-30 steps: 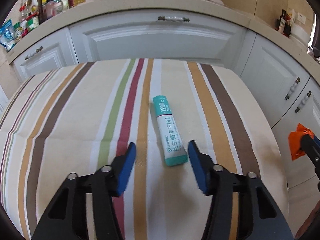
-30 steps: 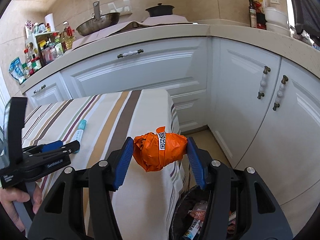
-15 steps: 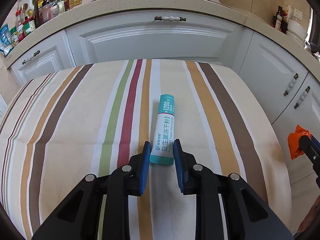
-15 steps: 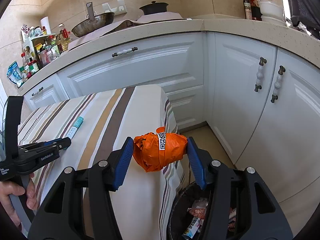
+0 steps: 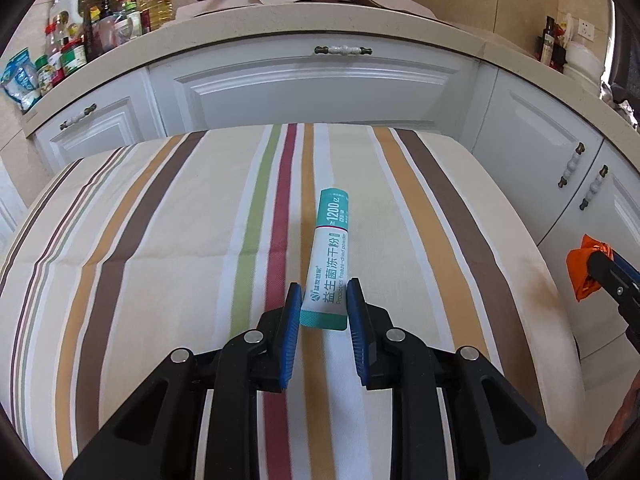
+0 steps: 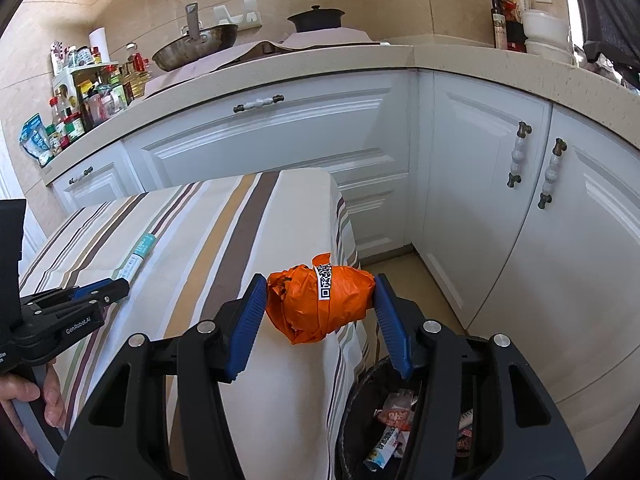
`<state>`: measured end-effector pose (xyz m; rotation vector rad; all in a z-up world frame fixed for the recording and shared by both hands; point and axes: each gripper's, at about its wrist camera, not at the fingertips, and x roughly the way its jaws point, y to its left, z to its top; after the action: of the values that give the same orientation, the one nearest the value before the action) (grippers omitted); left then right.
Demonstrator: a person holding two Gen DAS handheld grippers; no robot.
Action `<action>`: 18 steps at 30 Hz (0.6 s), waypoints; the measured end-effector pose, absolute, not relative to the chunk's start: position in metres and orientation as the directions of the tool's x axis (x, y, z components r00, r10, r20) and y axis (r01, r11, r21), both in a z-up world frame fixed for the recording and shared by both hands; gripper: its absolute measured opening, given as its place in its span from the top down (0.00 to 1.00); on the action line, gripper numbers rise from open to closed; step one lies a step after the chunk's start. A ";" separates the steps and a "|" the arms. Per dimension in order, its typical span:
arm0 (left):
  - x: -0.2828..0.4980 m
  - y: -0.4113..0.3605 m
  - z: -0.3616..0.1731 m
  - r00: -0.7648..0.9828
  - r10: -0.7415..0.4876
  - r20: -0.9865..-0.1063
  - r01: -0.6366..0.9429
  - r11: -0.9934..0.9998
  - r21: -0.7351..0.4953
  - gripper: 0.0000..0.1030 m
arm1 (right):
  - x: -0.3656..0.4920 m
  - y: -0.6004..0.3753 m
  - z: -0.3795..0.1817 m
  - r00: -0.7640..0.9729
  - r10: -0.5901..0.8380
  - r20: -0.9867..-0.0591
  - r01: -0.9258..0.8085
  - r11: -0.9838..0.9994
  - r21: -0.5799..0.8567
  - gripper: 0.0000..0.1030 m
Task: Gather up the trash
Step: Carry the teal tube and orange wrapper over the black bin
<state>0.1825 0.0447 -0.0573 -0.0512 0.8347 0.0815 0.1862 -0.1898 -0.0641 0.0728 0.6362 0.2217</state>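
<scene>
gripping with our left gripper point(image 5: 323, 307) the near end of the teal-and-white sachet point(image 5: 328, 258) over the striped tablecloth point(image 5: 160, 248), our right gripper point(image 6: 320, 300) clamping the orange wad point(image 6: 318, 300) above the trash bin point(image 6: 352, 408)

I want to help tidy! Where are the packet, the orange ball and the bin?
packet point(image 5: 329, 260), left wrist view, printed middle.
orange ball point(image 6: 320, 300), right wrist view, front.
bin point(image 6: 352, 396), right wrist view, left rim.

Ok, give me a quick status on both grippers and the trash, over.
Left gripper shut on teal sachet, on the striped tablecloth. Right gripper shut on orange wad, above and just short of the bin. Nothing in the way.
</scene>
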 end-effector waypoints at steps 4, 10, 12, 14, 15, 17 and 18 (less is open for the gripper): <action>0.167 0.047 -0.052 0.684 0.063 -0.727 -0.097 0.995 -0.004 0.76 | 0.172 -0.187 -0.060 0.786 0.232 -0.574 -0.195 0.973 0.127 0.49; 0.144 0.047 -0.045 0.701 0.060 -0.711 -0.090 0.996 -0.004 0.76 | 0.148 -0.182 -0.053 0.791 0.233 -0.566 -0.205 0.972 0.113 0.49; 0.137 0.047 -0.041 0.707 0.056 -0.705 -0.088 0.996 -0.008 0.76 | 0.140 -0.181 -0.051 0.793 0.233 -0.563 -0.206 0.972 0.112 0.49; 0.130 0.047 -0.038 0.713 0.052 -0.699 -0.083 0.996 -0.011 0.76 | 0.129 -0.180 -0.049 0.795 0.234 -0.560 -0.209 0.972 0.109 0.49; 0.125 0.046 -0.036 0.718 0.047 -0.694 -0.079 0.997 -0.014 0.76 | 0.124 -0.180 -0.049 0.795 0.233 -0.560 -0.210 0.972 0.107 0.49; 0.118 0.044 -0.032 0.727 0.041 -0.685 -0.070 0.997 -0.014 0.76 | 0.114 -0.180 -0.047 0.796 0.229 -0.560 -0.208 0.973 0.102 0.49; 0.113 0.042 -0.029 0.733 0.038 -0.679 -0.061 0.998 -0.010 0.76 | 0.111 -0.179 -0.047 0.797 0.228 -0.559 -0.208 0.973 0.100 0.49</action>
<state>0.1128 0.0417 -0.0294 -0.0326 0.7463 0.0548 0.1111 -0.1794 -0.0471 0.0346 0.6049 0.2338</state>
